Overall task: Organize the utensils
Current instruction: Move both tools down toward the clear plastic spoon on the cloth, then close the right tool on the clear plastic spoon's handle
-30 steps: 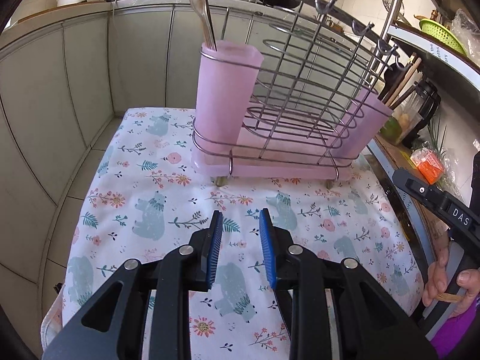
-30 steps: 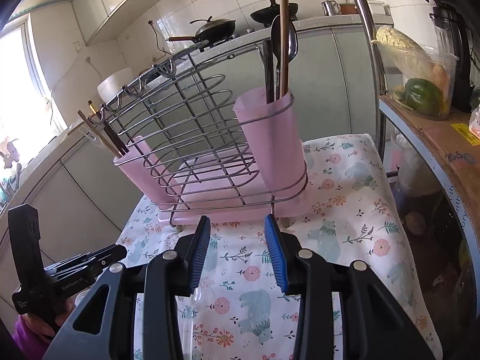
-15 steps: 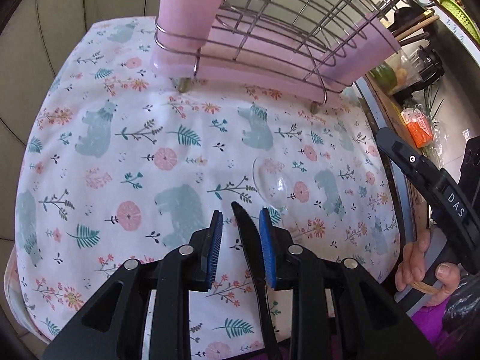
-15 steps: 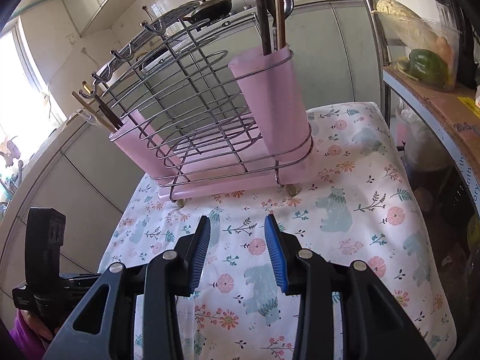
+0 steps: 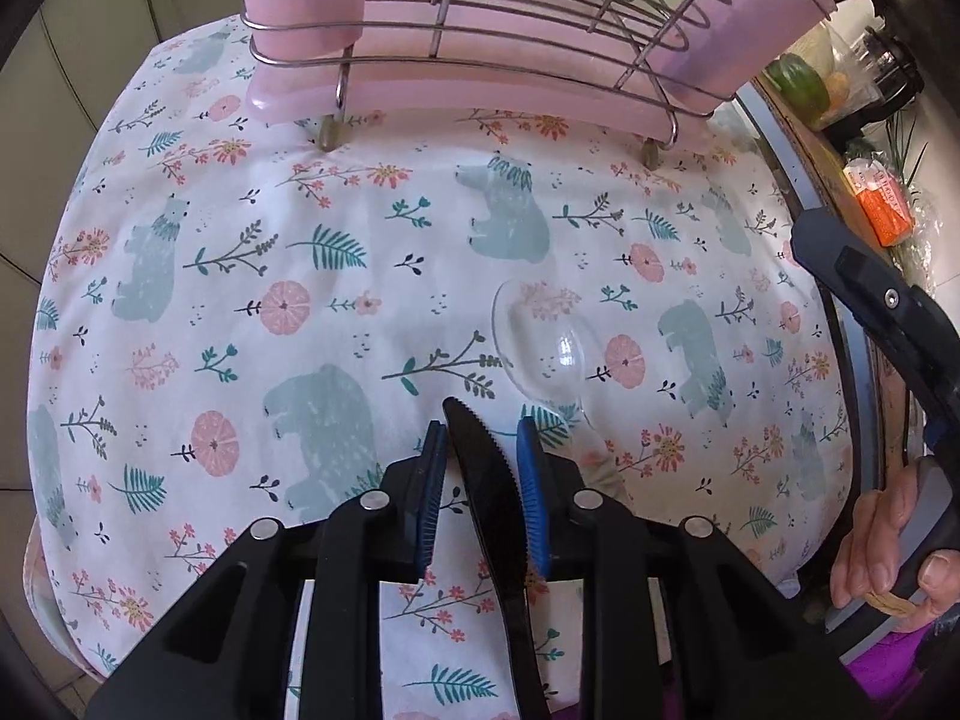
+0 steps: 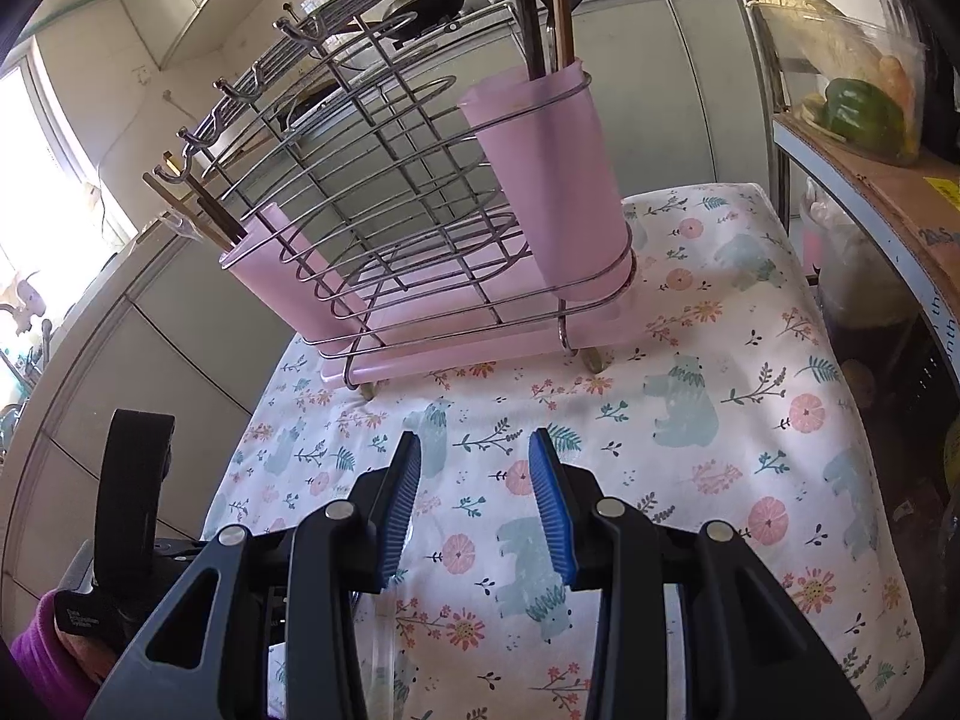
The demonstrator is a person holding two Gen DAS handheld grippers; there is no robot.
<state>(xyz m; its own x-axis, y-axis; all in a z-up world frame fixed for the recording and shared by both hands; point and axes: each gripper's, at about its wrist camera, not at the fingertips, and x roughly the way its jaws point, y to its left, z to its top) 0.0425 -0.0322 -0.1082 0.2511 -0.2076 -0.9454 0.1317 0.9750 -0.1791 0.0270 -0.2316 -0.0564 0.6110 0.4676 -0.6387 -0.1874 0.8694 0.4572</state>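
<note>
A black serrated plastic knife (image 5: 480, 468) lies on the floral cloth between the jaws of my left gripper (image 5: 480, 432). That gripper points steeply down and its jaws are closing. The right pad sits close to the blade, while a gap still shows at the left pad. A clear plastic spoon (image 5: 540, 348) lies just beyond the knife tip, to the right. My right gripper (image 6: 475, 441) hovers open over the cloth with nothing between its fingers. The wire rack (image 6: 390, 210) stands behind, with a pink cup (image 6: 552, 180) of utensils and another pink cup (image 6: 270, 276) of chopsticks.
The floral tablecloth (image 5: 240, 276) covers a small table with rounded edges. A shelf with boxed vegetables (image 6: 864, 108) stands close on the right. Tiled walls and cabinet fronts surround the table. A hand (image 5: 882, 552) holds the right gripper's body at the table's right edge.
The left gripper tipped down and sank toward the cloth. The black knife came between its jaws, which have narrowed around it. The right gripper barely shifted and stays open.
</note>
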